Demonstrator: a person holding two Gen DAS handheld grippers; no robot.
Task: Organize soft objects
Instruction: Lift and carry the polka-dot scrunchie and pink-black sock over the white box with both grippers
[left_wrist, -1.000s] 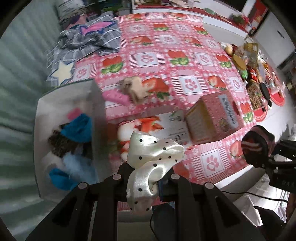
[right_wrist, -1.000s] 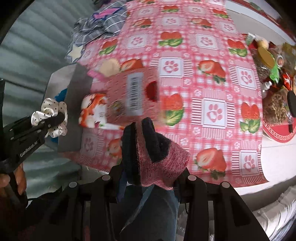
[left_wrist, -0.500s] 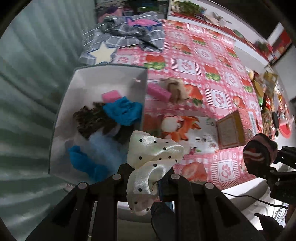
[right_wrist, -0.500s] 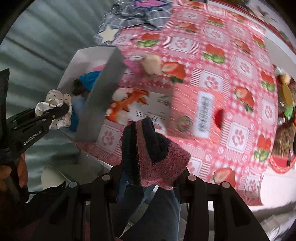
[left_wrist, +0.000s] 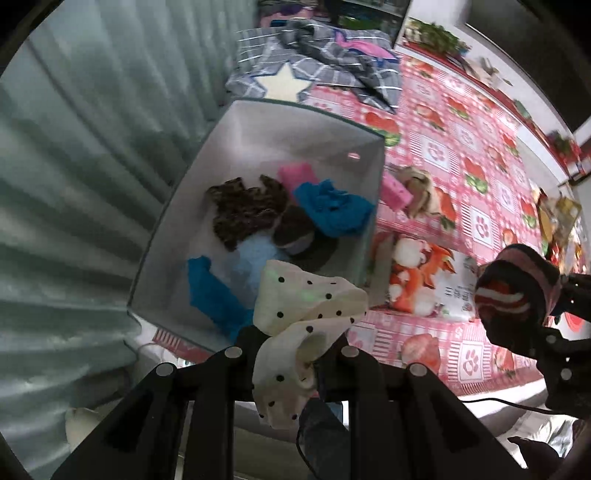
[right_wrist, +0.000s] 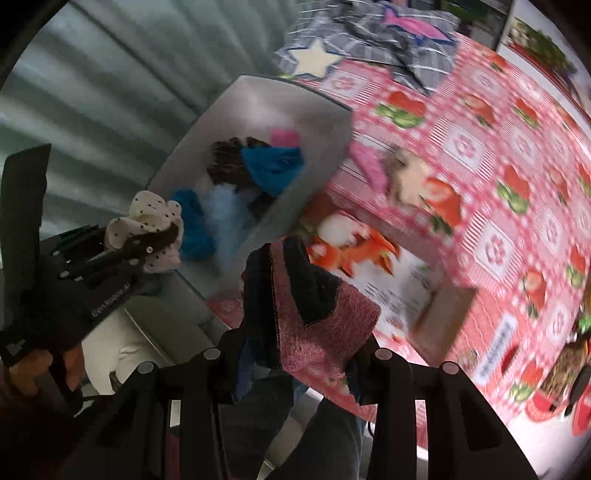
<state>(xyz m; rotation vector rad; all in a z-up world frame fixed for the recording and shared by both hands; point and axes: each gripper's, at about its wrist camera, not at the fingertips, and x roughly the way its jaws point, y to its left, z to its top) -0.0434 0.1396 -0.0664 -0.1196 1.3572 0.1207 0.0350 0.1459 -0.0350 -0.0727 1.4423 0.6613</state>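
Gripping the cream polka-dot scrunchie (left_wrist: 306, 317), my left gripper (left_wrist: 291, 354) hangs above the near rim of the white box (left_wrist: 258, 147), which already holds blue, brown and pink soft pieces. I judge I should move forward over the middle before letting go, so it cannot catch the rim.

From the right wrist, my right gripper (right_wrist: 295, 354) is clamped on the pink-and-black knit sock (right_wrist: 314, 306), hanging beside the box over the strawberry tablecloth (right_wrist: 517, 184). The 2 drops should go one after the other.

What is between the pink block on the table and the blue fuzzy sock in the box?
The box's white side wall stands between the pink block and the blue sock, clearest in the left wrist view.
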